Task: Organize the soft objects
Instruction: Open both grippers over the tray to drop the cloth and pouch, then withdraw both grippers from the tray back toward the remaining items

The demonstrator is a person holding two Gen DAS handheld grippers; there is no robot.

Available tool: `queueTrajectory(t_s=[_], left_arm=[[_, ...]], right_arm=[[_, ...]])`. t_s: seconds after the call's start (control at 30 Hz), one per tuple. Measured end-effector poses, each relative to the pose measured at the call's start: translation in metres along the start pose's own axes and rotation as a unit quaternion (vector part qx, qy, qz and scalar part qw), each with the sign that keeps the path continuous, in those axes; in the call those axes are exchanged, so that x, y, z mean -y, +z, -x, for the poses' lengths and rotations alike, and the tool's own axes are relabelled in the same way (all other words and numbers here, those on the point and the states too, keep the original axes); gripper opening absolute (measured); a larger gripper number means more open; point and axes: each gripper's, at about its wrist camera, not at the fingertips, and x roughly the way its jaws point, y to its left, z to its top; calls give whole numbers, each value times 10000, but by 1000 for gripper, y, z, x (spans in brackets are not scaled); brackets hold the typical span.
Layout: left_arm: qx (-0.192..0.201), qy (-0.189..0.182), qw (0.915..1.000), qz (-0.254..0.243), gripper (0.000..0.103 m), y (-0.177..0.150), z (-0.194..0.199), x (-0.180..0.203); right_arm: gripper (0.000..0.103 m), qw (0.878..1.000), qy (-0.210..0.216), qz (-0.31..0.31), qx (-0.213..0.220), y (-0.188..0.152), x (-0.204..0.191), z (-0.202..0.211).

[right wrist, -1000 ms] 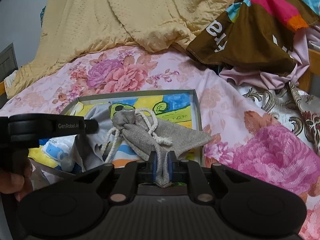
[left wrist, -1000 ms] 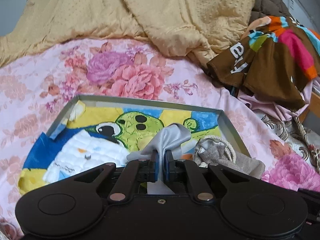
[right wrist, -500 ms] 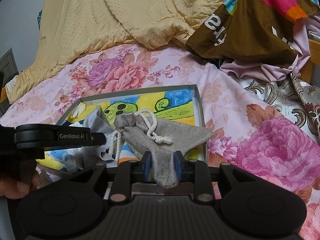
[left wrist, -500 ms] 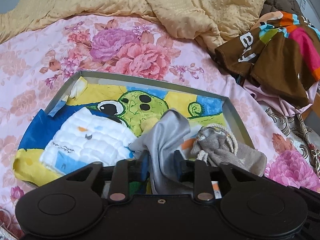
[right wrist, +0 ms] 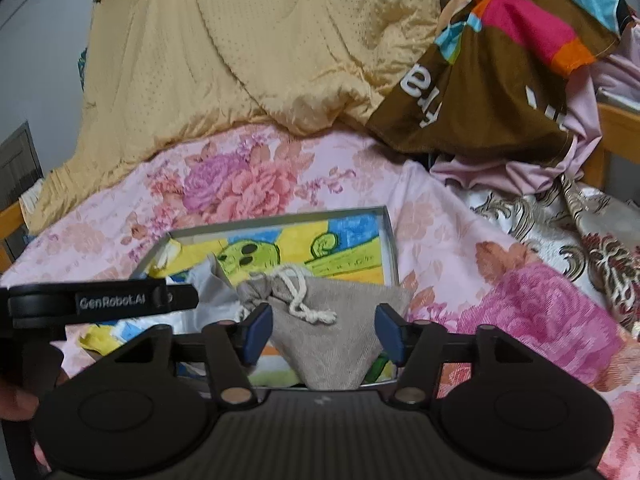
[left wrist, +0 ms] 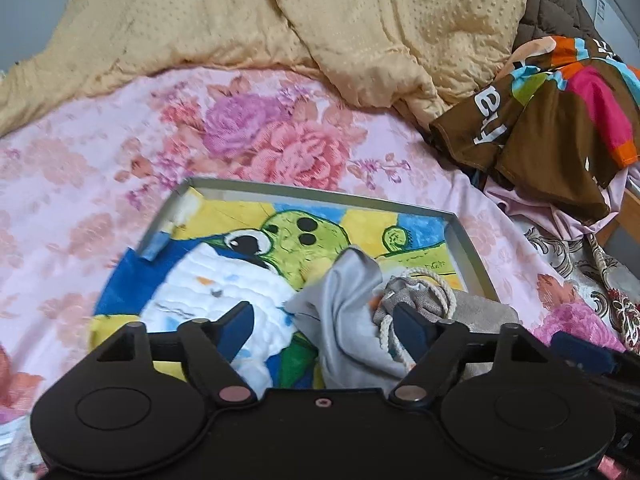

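- Looking down the left gripper (left wrist: 326, 326), its blue-tipped fingers (left wrist: 236, 328) are spread wide, nothing pinched between them.
- Crumpled grey cloth (left wrist: 344, 300) sits in the gap between those fingers, lying loose in the tray (left wrist: 472, 248), which has a cartoon green creature printed on its floor.
- White quilted cloth (left wrist: 216, 292) with little blue and orange marks lies in the near-left part of the tray, just beside the grey cloth.
- Right gripper (right wrist: 324, 332) is also wide open, not gripping anything.
- Beige drawstring pouch (right wrist: 336, 328) rests between its fingers, at the near right of the tray, white cord (right wrist: 300, 296) knotted on top. Its right corner droops over the tray's right wall.
- From the right wrist view the left gripper shows at the left edge, over the near-left of the tray.
- Tray sits on a pink floral bedsheet (left wrist: 100, 168).
- Far side: a bunched-up yellow blanket (left wrist: 320, 32). Far right: a brown shirt (left wrist: 560, 128) with bright stripes, piled on other clothes.
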Motion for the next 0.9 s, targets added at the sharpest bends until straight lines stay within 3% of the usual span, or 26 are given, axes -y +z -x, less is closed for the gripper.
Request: queueTrajectory(t_s=[0.07,0.2,0.47,0.9], left_arm=[[98,47,9999,-74,86,0,13,0],[248,88,9994,-219,89,0,39,2],[533,114,9985,-108,98,-11,93,-3],[1012,213,9946,47,102,-43,170,-21]], right_arm=[[72,9999,21,-3,109,3,-2,9],[77,9994,86,-7,322,8,-5,31],[89,9978,120,126,647,8,-18,72],[100,9948,14,286,975,-12,-36,131]])
